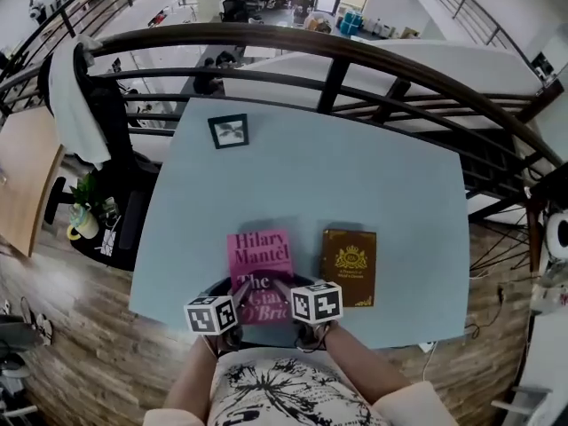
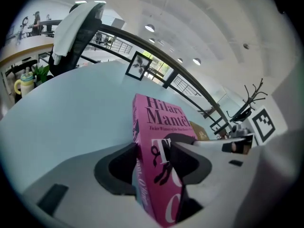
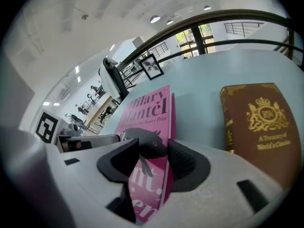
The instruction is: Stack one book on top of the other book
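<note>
A pink paperback [image 1: 260, 257] lies near the front of the pale blue table [image 1: 355, 185], with its near edge between both grippers. My left gripper [image 1: 238, 293] is shut on its near left part; in the left gripper view the pads clamp the pink book [image 2: 159, 122] from both sides at the left gripper [image 2: 154, 161]. My right gripper [image 1: 282, 289] is shut on the near right part, and the right gripper [image 3: 153, 158] pinches the pink book [image 3: 147, 109]. Flat on the table just right of it lies a brown book [image 1: 349, 265] with a gold crest [image 3: 261, 120].
A small black-framed picture [image 1: 229, 130] lies at the far left of the table. A curved dark railing [image 1: 337, 56] runs behind the table. A chair draped in white cloth [image 1: 80, 105] stands to the left, with a plant and a mug [image 1: 84, 222] below it.
</note>
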